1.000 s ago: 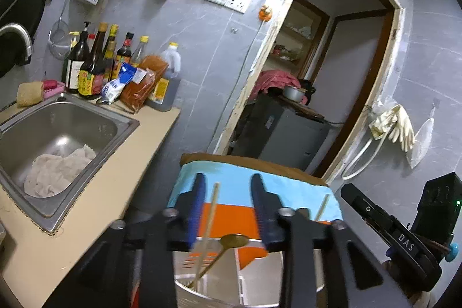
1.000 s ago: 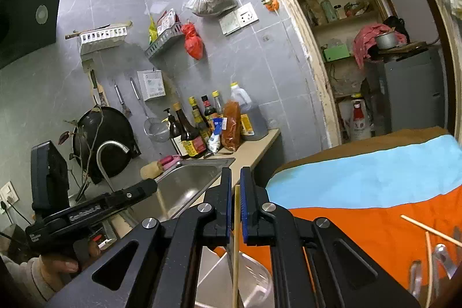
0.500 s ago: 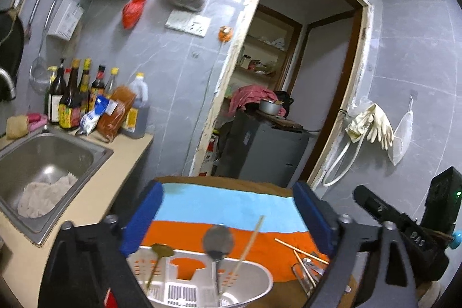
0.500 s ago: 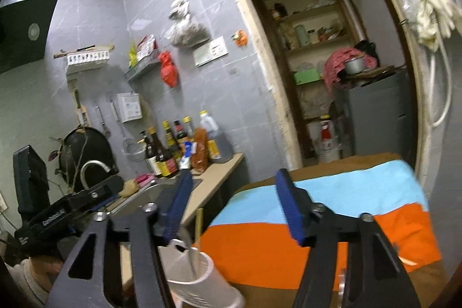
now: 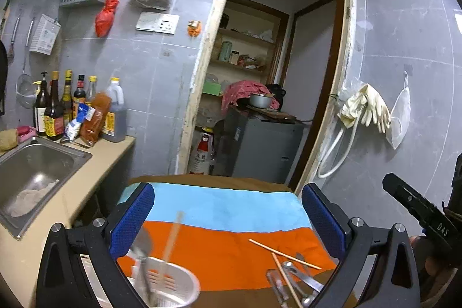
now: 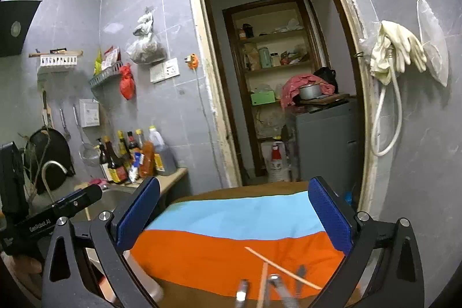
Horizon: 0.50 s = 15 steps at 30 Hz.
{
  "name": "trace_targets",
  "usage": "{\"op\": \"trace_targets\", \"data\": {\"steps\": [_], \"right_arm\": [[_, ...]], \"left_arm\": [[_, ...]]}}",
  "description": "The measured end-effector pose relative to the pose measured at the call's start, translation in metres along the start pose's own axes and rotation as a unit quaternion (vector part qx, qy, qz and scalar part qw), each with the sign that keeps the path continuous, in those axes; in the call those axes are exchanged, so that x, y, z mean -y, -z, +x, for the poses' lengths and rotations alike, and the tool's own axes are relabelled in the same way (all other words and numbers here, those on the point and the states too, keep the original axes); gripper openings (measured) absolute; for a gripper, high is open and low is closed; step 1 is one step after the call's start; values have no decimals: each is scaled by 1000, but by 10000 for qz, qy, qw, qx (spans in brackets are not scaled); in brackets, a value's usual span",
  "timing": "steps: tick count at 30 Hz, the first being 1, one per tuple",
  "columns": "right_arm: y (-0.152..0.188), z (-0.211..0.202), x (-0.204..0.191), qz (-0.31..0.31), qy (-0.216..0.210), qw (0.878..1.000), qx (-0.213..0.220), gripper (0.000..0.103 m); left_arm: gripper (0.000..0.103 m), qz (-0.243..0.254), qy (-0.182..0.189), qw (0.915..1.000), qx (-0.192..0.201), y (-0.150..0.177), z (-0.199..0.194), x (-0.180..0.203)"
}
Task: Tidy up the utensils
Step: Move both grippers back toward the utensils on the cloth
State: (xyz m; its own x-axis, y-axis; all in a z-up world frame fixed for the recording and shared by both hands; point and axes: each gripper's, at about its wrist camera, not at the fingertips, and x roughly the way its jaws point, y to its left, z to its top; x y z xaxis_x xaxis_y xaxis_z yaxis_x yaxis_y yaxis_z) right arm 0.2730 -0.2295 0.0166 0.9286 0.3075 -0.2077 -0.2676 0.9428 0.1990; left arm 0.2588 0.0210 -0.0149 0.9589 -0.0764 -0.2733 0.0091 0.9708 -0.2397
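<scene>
We see the loose utensils (image 5: 291,279) (chopsticks and metal handles) lying on the orange stripe of the cloth (image 5: 231,244) that covers the surface; the white holder (image 5: 170,289) stands at its left edge with a chopstick and a spoon upright inside. Our left claw (image 5: 228,218) gapes wide above it, gripping nothing; our right claw (image 6: 234,215) is equally wide and empty.
</scene>
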Motion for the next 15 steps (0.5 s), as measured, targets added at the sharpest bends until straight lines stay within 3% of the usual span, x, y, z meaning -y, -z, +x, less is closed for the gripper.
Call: {"op": "trace_targets", "data": {"steps": [15], "right_arm": [[6,28,97,-207,-106,9987,-452,101]], "left_arm": [[103,121,-291,9992,-242,38,40,74]]}}
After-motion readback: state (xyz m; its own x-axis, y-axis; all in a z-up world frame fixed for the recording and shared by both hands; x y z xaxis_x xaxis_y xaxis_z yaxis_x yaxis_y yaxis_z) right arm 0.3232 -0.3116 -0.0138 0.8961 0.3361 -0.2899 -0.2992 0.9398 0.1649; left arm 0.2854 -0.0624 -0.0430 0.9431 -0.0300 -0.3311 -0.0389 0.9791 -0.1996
